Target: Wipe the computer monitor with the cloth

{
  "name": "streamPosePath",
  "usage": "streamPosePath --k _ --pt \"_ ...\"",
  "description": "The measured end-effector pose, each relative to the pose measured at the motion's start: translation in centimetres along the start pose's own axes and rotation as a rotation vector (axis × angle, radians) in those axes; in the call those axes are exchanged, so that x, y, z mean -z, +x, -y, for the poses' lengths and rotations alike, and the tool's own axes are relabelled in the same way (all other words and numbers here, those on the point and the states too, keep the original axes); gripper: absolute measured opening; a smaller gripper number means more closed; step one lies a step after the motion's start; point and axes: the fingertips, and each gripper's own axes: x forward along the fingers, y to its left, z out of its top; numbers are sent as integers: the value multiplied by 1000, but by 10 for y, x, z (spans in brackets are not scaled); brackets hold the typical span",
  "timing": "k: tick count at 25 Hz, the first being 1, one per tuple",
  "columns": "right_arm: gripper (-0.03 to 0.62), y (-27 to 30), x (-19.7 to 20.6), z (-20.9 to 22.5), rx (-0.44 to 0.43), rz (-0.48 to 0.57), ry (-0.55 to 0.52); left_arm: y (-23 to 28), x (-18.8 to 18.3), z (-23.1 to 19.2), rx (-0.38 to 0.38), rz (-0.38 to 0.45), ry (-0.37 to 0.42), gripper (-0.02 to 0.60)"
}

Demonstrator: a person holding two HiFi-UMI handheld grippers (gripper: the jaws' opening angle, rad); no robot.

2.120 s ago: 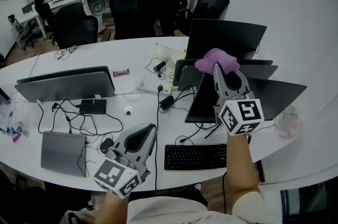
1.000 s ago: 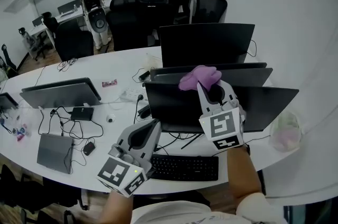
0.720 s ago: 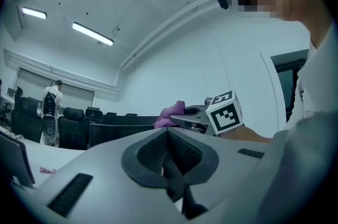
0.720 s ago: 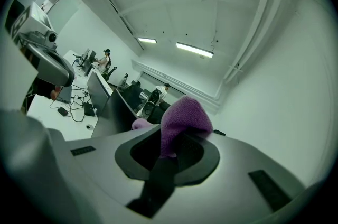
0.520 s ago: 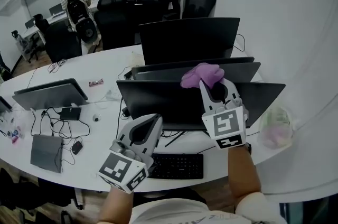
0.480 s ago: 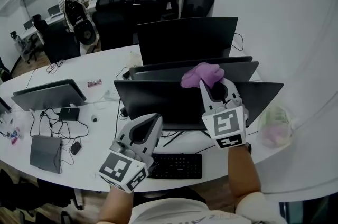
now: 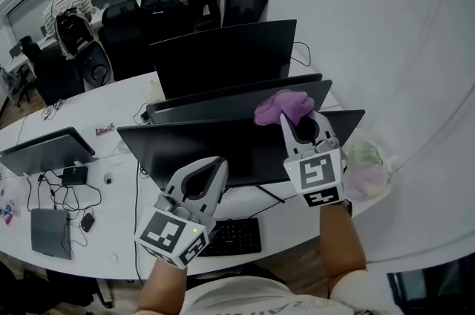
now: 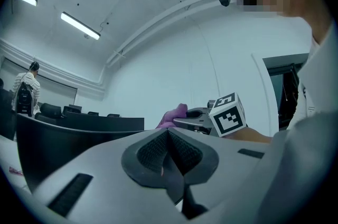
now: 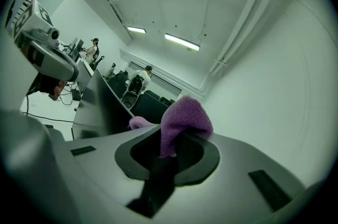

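Cloth (image 9: 185,117) between right tool (image 9: 170,150) jaws

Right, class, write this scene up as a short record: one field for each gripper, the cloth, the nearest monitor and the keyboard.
left gripper: jaws together, empty, in front of the nearest monitor
right gripper: jaws shut on the cloth
cloth: purple, bunched, above the monitor's top edge; contact unclear
nearest monitor: dark, on the white desk
keyboard: black, on the desk before the monitor
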Motion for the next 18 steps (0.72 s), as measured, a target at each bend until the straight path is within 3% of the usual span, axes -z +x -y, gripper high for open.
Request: streamPosePath --k 18 --pt "55 -37 65 101 213 -77 59 74 10 54 168 -20 -10 5"
